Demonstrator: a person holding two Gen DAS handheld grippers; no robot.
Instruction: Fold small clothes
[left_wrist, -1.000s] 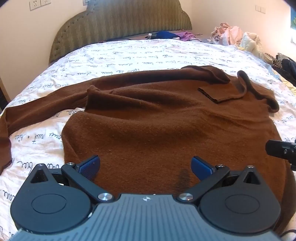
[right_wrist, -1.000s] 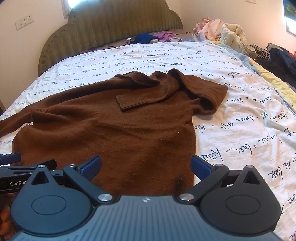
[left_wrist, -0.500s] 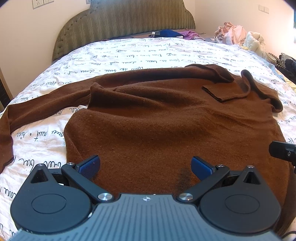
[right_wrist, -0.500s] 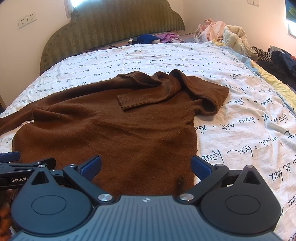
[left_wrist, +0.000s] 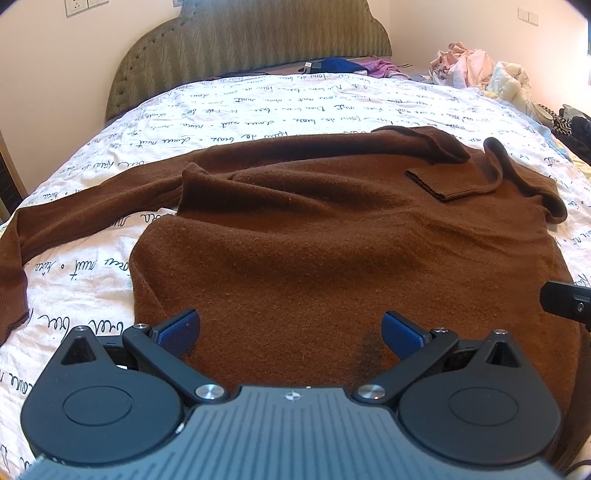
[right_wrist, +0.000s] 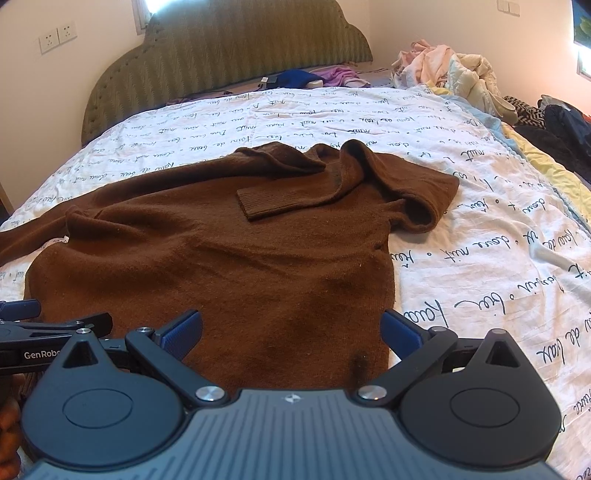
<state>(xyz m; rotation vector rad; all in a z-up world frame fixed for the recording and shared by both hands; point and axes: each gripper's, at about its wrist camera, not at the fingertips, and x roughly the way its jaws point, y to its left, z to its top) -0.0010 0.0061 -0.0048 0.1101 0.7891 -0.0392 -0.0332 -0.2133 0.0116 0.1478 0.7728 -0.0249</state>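
Note:
A brown knit sweater (left_wrist: 332, 236) lies spread on the bed, hem toward me. One long sleeve (left_wrist: 74, 214) stretches out to the left; the other sleeve's ribbed cuff (left_wrist: 450, 184) is folded onto the chest. My left gripper (left_wrist: 291, 328) hovers open over the hem's left half, nothing between its blue pads. Over the hem's right corner my right gripper (right_wrist: 291, 328) stands open too, above the sweater (right_wrist: 229, 258). The folded cuff (right_wrist: 284, 201) and rumpled collar (right_wrist: 351, 166) lie beyond it. The left gripper's body (right_wrist: 48, 332) shows at the left edge.
The white bedsheet (right_wrist: 480, 240) with black script covers the bed. A green padded headboard (left_wrist: 251, 44) stands at the far end. Piled clothes (right_wrist: 450, 70) and dark garments (right_wrist: 554, 129) sit at the right. Blue and purple items (left_wrist: 351, 66) lie near the headboard.
Both grippers have drawn back slightly toward the near edge, so more of the sweater and bed shows. Both stay open; the sweater has not moved.

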